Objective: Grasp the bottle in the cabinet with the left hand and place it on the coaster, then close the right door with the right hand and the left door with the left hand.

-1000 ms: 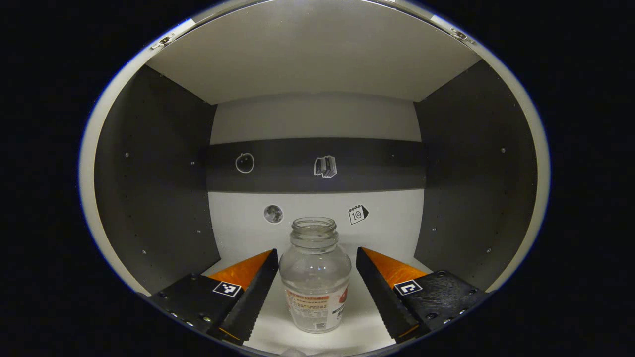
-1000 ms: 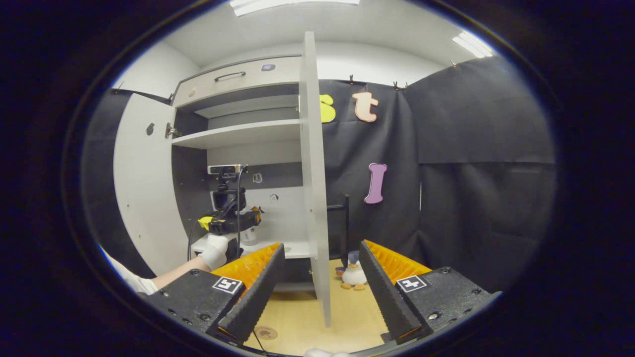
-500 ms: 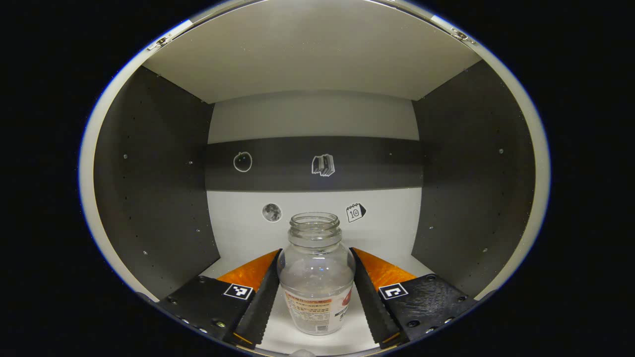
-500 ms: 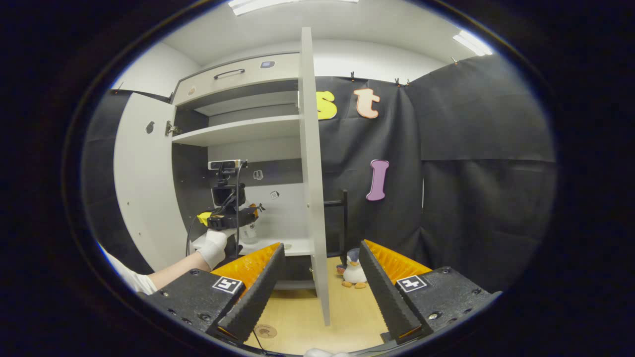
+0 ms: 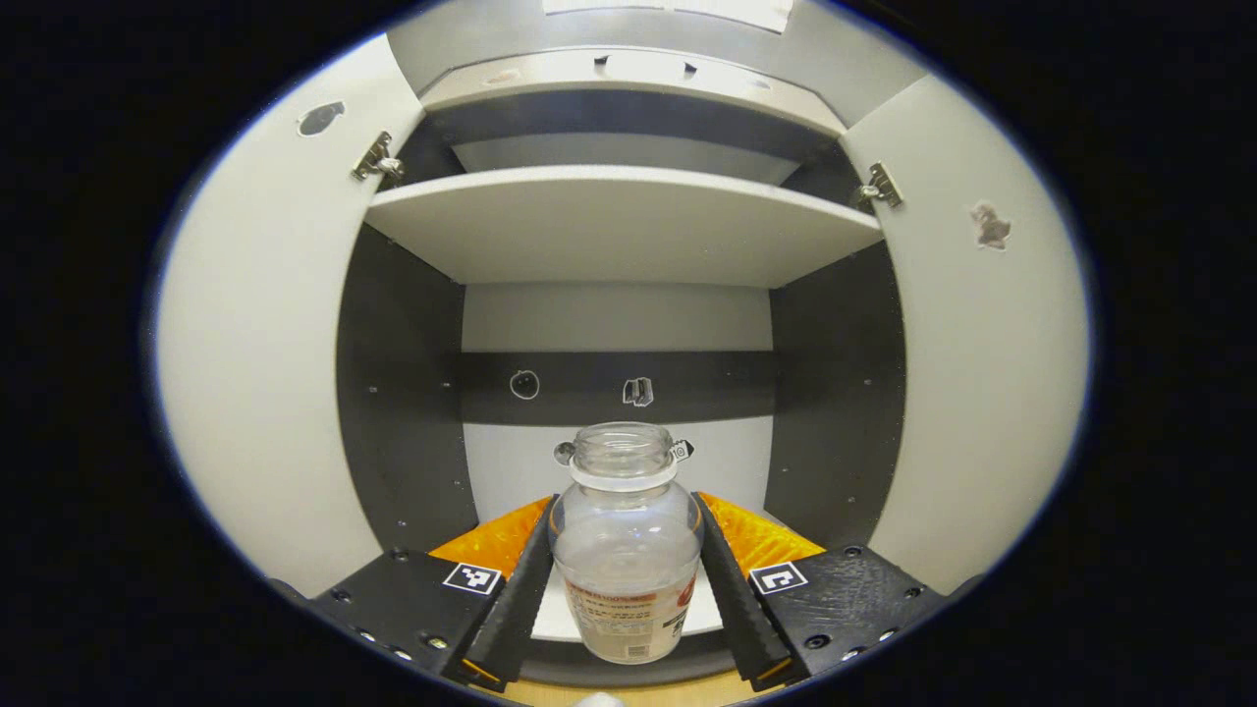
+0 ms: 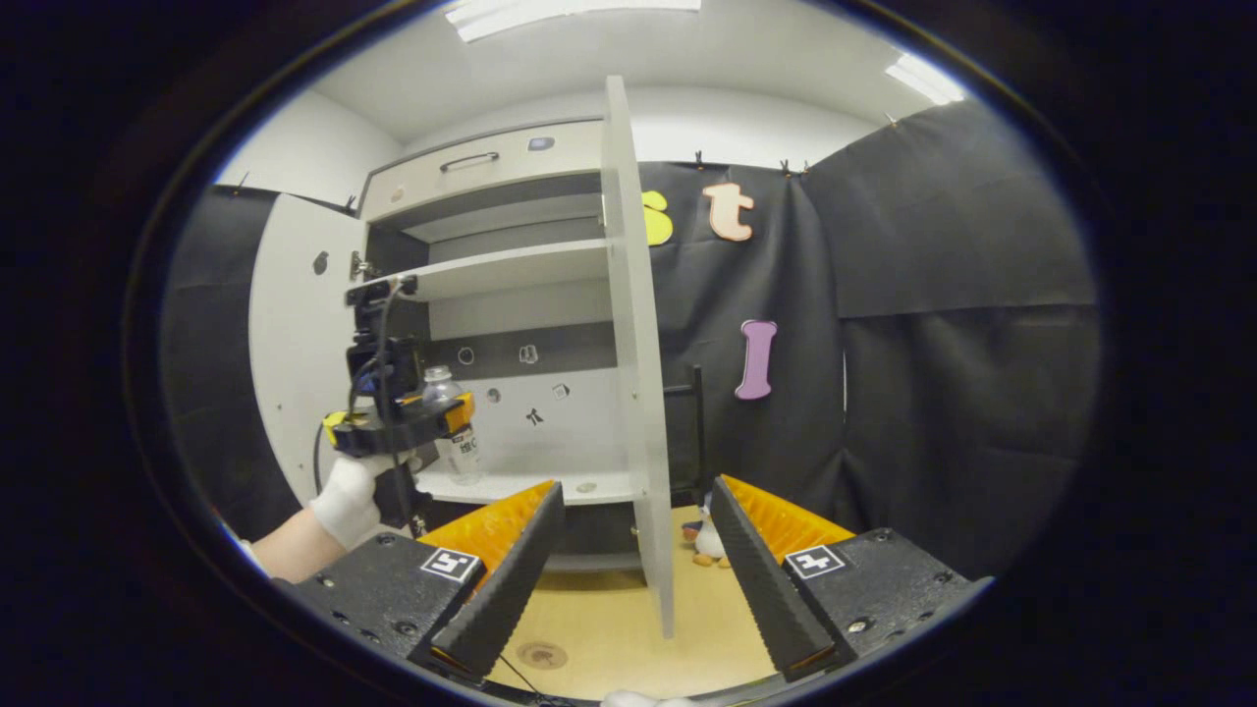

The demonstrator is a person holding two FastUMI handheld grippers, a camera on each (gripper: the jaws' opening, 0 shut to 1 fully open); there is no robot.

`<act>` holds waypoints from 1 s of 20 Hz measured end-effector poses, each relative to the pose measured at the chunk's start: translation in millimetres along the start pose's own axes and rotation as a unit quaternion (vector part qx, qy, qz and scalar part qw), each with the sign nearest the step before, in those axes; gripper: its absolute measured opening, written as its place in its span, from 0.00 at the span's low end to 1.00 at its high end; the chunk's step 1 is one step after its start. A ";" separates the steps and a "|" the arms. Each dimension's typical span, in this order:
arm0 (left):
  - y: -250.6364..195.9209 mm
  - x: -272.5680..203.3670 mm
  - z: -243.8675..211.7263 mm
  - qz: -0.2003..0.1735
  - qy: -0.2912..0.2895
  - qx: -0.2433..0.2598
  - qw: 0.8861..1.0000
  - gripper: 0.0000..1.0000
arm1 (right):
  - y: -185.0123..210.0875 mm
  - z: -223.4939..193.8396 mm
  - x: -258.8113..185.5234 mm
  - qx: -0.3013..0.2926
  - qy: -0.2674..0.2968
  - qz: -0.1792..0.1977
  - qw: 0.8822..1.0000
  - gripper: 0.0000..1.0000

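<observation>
Your left tool (image 5: pixel 626 579) grips the bottle (image 5: pixel 626 550), a finger pressed against each side. The bottle stands upright, long axis vertical, open mouth up, in front of the cabinet's lower shelf (image 5: pixel 560 619). On either side the left door (image 5: pixel 260 393) and right door (image 5: pixel 982 393) hang open. Your right tool (image 6: pixel 633 570) hovers with its fingers spread wide and nothing between them, above the wooden floor (image 6: pixel 609 638), where the round coaster (image 6: pixel 541 655) lies.
</observation>
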State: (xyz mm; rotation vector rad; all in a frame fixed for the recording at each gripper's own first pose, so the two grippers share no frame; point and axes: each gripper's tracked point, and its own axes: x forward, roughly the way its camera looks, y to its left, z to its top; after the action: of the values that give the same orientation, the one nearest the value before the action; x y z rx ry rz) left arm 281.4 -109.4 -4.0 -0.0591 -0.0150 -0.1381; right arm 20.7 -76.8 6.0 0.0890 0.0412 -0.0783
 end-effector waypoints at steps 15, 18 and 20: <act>-46.1 -153.5 -156.9 -0.047 0.049 0.013 0.998 0.77 | -16.5 -34.9 -32.2 -0.007 0.043 0.030 0.999 0.98; -59.0 -170.1 -210.7 -0.037 0.068 0.017 0.997 0.77 | -21.3 -31.8 -30.4 -0.009 0.052 0.036 0.998 0.96; -68.4 -176.1 -239.6 -0.039 0.080 0.007 0.996 0.77 | -20.2 -30.0 -27.9 -0.010 0.057 0.043 0.997 0.96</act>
State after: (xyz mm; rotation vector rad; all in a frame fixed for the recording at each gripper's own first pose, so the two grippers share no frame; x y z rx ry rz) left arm 100.2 -167.2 -242.6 -0.0334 0.1418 -0.2200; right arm -9.8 -92.0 -24.4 0.0753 0.1527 0.0129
